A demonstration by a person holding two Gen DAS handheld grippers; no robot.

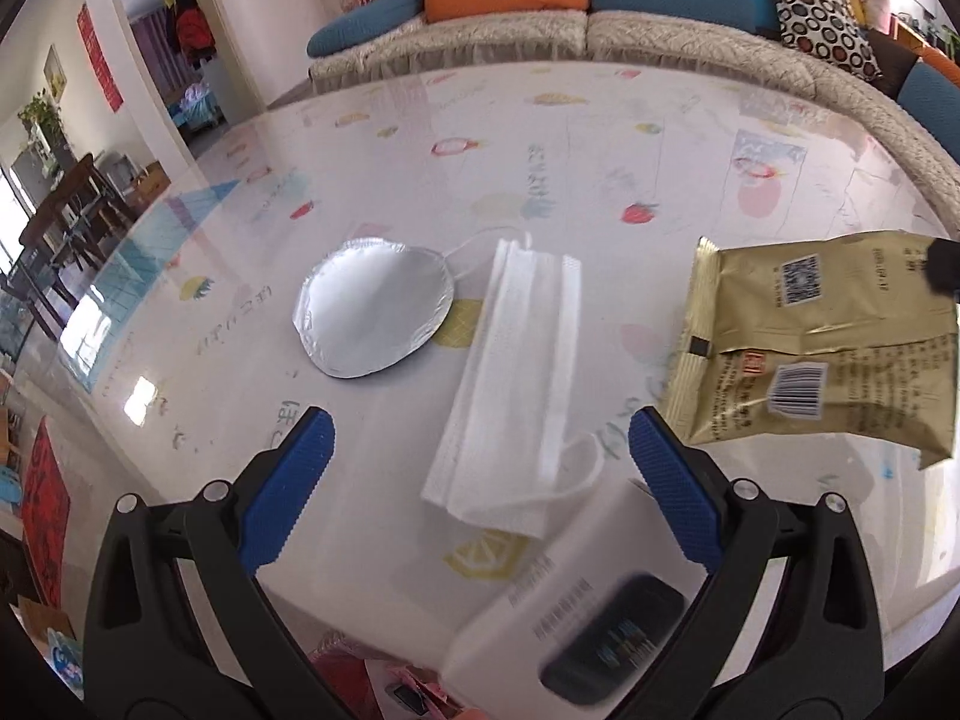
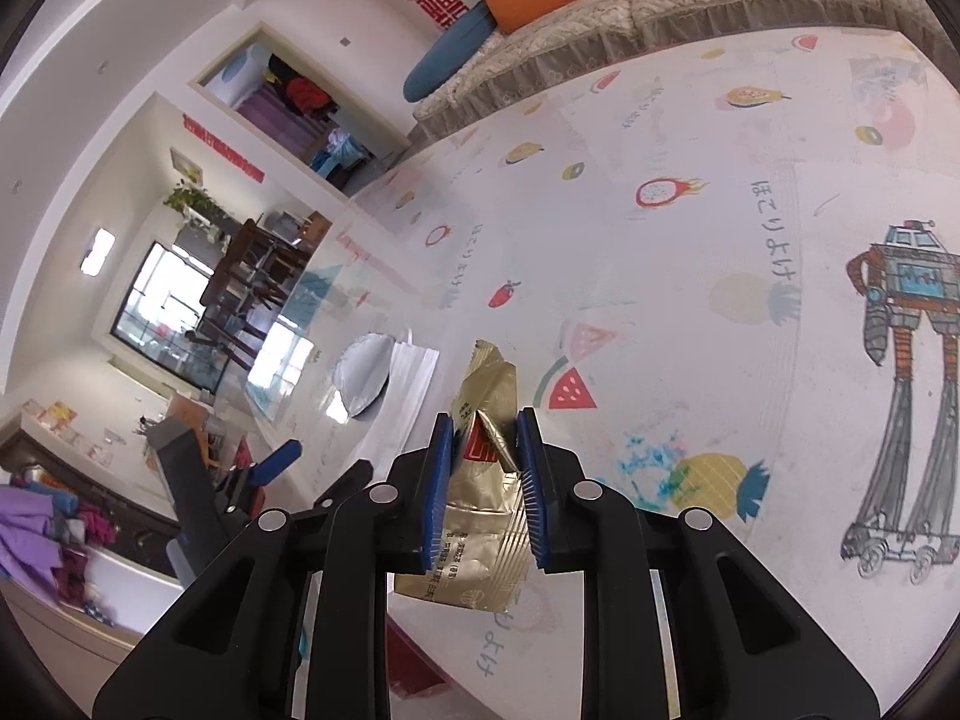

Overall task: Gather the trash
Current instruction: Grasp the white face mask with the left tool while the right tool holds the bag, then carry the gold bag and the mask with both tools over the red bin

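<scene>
Gold wrapper [image 2: 480, 498] lengthwise along right gripper [image 2: 480, 432]

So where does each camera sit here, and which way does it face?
Left wrist: on the left gripper, looking down along open blue fingers at the mask, foil lid and white box on the table.
Right wrist: on the right gripper, looking across the table; its fingers clamp the gold packet.
Shared: packet, mask, lid, table, sofa.

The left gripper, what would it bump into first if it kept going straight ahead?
Probably the white face mask, lying on the table between the open left gripper fingers; depth is hard to judge.
</scene>
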